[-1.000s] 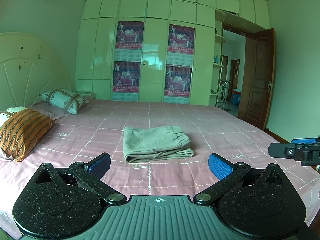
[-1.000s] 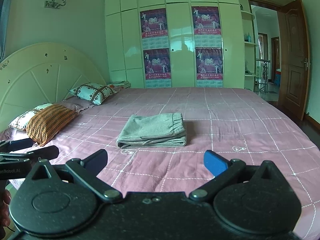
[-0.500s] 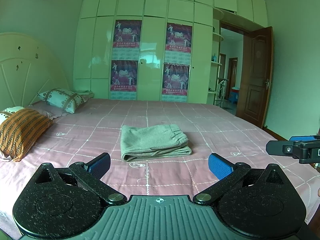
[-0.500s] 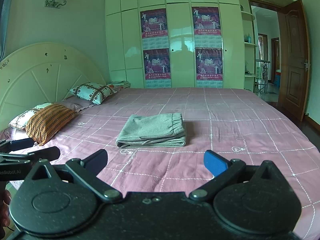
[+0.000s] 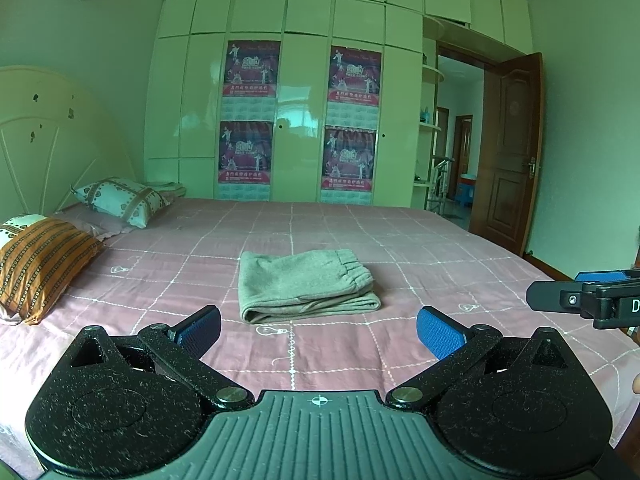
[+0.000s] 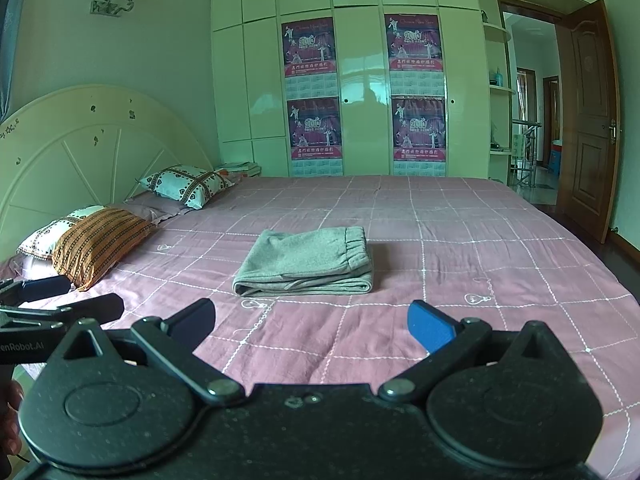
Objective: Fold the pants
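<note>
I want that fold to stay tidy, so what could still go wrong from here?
1. The pants lie folded on the bed, but the layers at the front edge look loose; a bump might open them.
2. Both tongs, left and right, are open and point at the pile; moving forward could snag it.

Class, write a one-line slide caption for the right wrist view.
Folded grey pants lie on the pink bedspread, beyond the open right gripper.
</note>
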Motion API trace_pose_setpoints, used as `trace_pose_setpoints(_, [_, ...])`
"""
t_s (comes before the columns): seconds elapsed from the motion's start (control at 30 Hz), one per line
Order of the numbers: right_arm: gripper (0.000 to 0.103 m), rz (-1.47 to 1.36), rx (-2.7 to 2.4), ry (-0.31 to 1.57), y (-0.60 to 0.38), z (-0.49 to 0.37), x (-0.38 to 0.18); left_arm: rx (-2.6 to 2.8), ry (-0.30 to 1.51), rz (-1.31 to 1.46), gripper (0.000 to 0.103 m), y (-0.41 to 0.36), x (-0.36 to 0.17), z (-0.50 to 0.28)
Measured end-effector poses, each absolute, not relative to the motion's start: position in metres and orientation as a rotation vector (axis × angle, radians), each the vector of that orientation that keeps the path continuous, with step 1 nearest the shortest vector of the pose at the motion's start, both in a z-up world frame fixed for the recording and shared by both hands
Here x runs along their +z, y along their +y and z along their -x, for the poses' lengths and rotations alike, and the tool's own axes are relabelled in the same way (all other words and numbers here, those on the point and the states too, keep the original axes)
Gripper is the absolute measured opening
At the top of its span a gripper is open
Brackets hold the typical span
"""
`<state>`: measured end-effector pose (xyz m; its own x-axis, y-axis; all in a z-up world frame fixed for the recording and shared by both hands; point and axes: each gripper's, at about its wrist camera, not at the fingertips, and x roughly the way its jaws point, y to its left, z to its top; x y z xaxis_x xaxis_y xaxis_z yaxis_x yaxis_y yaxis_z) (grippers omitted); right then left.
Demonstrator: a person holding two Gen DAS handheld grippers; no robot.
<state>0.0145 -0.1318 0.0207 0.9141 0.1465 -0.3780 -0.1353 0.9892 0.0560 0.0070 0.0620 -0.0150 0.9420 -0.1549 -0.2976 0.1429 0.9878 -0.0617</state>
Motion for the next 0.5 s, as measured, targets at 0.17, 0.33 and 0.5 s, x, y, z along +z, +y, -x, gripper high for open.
trace_pose_setpoints(0.17, [0.097,-0.029,0.145,0.391,-0.1314,-0.0144,0.0208,-0.152,0.312,0.039,0.103,0.0619,-0.0143,-0.0081])
trace_pose_setpoints(0.33, [0.097,-0.024,0.147,0.383,-0.1317,-0.0135,0.0218,-0.164,0.314,0.053,0.103,0.0633,-0.0147,-0.009])
trace_pose_setpoints(0.5, [0.097,-0.025,0.15,0.391,-0.1338,-0.015,0.0211,-0.154,0.299,0.049,0.103,0.0631,-0.0168,-0.0086])
